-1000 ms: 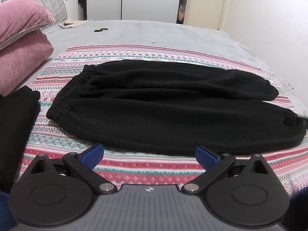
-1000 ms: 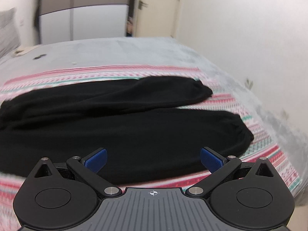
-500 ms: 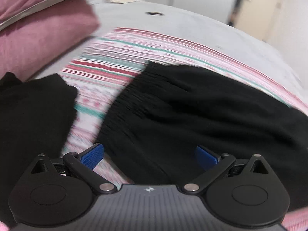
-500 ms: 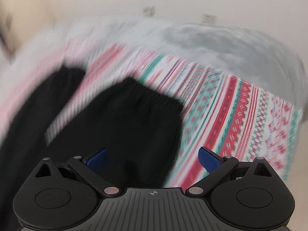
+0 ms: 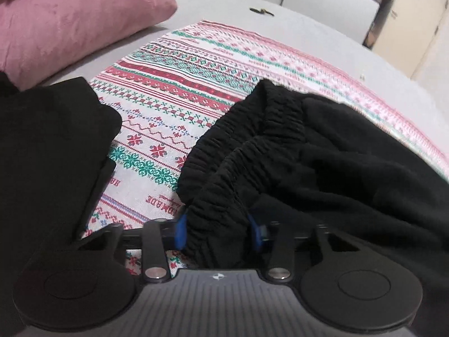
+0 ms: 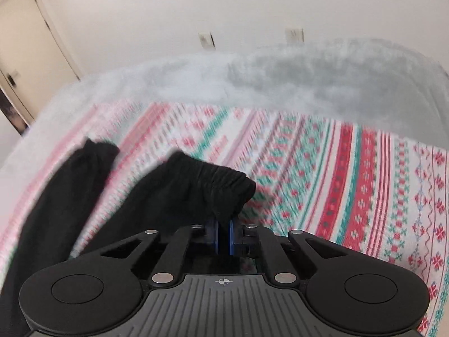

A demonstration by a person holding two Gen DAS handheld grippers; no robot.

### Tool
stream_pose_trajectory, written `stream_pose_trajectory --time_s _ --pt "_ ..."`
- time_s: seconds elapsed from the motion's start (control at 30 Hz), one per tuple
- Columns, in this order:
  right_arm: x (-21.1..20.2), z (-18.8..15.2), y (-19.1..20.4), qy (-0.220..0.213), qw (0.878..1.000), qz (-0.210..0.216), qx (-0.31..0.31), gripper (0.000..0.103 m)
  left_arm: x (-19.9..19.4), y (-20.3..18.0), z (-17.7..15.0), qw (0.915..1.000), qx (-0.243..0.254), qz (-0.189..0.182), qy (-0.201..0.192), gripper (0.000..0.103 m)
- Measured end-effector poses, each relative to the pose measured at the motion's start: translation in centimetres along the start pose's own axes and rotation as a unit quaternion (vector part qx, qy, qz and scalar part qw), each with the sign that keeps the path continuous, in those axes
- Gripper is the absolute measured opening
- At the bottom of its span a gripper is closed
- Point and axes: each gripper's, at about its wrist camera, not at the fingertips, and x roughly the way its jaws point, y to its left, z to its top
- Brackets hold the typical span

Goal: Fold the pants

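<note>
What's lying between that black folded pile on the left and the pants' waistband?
Only bare patterned blanket, seen in the left wrist view, separates the folded black pile from the waistband, which the left tongs grip.

My right view's patterned blanket [image 6: 294,168] motion-blurred, pants [image 5: 322,168] cut off at my left view's right edge, folded black garment [image 5: 50,146] cropped left.

— What colours do you see from my tongs?

— The pants [image 5: 322,163] are plain black, no pattern. My left gripper [image 5: 217,231] and right gripper [image 6: 223,237] are black with blue pads [image 5: 180,230].

— And underneath?

— A blanket [image 5: 174,84] in white with bands of red, pink and green, little snowflake and diamond motifs. The bedspread [image 6: 280,75] beyond is plain grey.

— Anything else?

— A pink pillow [image 5: 70,19], and another black garment [image 5: 47,146] on my left. The wall [image 6: 224,5] is off-white.
</note>
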Motion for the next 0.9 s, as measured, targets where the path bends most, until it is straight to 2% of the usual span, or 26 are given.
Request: stream_pose_trajectory --time_s 0.13,0.2,0.3,0.37,0.4,0.43,0.5,0.53,0.57,0.63,0.73,0.77,0.8,0.83,0.9 --pt "-3.3 0.5 0.5 -0.069 0.997 0.022 -0.007 0.003 -3.3 1.4 0.1 0.999 -0.035 -0.014 -0.025 0.058" --pt "-4.1 0.5 1.0 -0.084 0.996 0.021 -0.021 0.003 -4.6 2.2 0.0 0.9982 -0.047 -0.021 -0.03 0.058" --pt "-3.6 0.3 1.8 -0.064 0.997 -0.004 -0.053 0.003 -4.9 3.7 -0.5 0.9977 -0.065 -0.011 -0.014 0.058" --pt "-3.1 0.5 0.9 -0.033 0.999 -0.009 -0.024 0.003 -4.5 4.3 -0.6 0.9971 -0.075 -0.011 0.004 0.058" --pt "-2.9 0.6 0.4 -0.029 0.999 -0.009 -0.011 0.003 -4.4 3.9 -0.8 0.9979 -0.063 -0.008 0.013 0.061" --pt "-3.2 0.7 0.3 -0.034 0.999 -0.013 -0.008 0.003 -3.9 3.2 -0.8 0.9991 -0.033 -0.001 0.025 0.069" --pt "-3.1 0.7 1.3 -0.044 0.997 -0.034 -0.046 0.005 -3.6 2.5 -1.1 0.9983 0.005 0.03 0.05 0.081" --pt "-2.5 0.5 1.9 -0.032 0.995 -0.051 -0.076 0.006 -4.0 3.0 -1.0 0.9979 -0.004 0.04 0.05 0.087" --pt "-1.8 0.2 2.4 -0.016 0.994 -0.065 -0.092 0.011 -4.6 3.6 -0.6 0.9983 -0.024 0.033 0.042 0.088" --pt "-1.3 0.2 2.1 0.003 0.993 -0.083 -0.079 0.015 -6.8 4.6 0.3 0.9982 -0.052 0.028 0.0 0.091" --pt "-2.9 0.3 1.9 -0.029 0.997 -0.062 -0.042 0.031 -8.7 4.1 2.3 0.9953 -0.067 0.008 -0.069 0.098" --pt "-3.6 0.2 2.4 -0.041 0.997 -0.052 -0.049 0.042 -8.4 3.1 3.3 0.9958 -0.053 -0.014 -0.073 0.1" --pt "-4.1 0.0 3.1 -0.049 0.996 -0.041 -0.059 0.056 -7.7 2.1 4.0 0.9962 -0.036 -0.035 -0.071 0.103" --pt "-4.6 -0.2 3.7 -0.056 0.996 -0.027 -0.07 0.062 -6.6 0.9 4.7 0.9965 -0.017 -0.051 -0.064 0.103" --pt "-5.0 -0.8 5.0 -0.059 0.994 -0.009 -0.093 0.065 -3.3 -1.3 5.8 0.998 0.02 -0.044 -0.041 0.103"
